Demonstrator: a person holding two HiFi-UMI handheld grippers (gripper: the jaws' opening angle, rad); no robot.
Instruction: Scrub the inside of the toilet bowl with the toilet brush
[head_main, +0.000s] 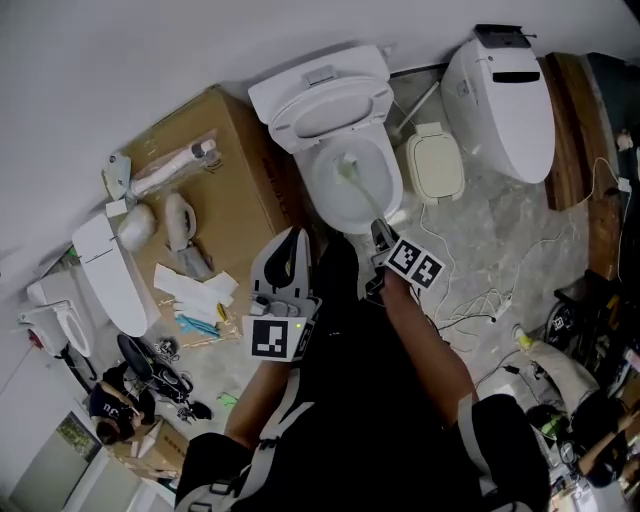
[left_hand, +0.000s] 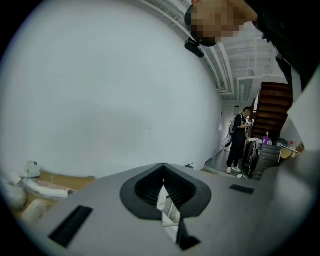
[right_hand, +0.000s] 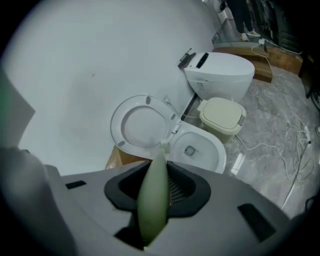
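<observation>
Left gripper (left_hand: 163, 181) (aimed at the wall) has jaws together, empty; right gripper (right_hand: 157, 187) clamps the green toilet brush (right_hand: 154, 200), reaching into the white toilet bowl (right_hand: 214, 146).

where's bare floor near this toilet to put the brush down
Barest patch: the grey floor between the beige bin, the second toilet and the loose cables. In the head view, left of the toilet is crowded: cardboard box, then scattered papers and tools.
</observation>
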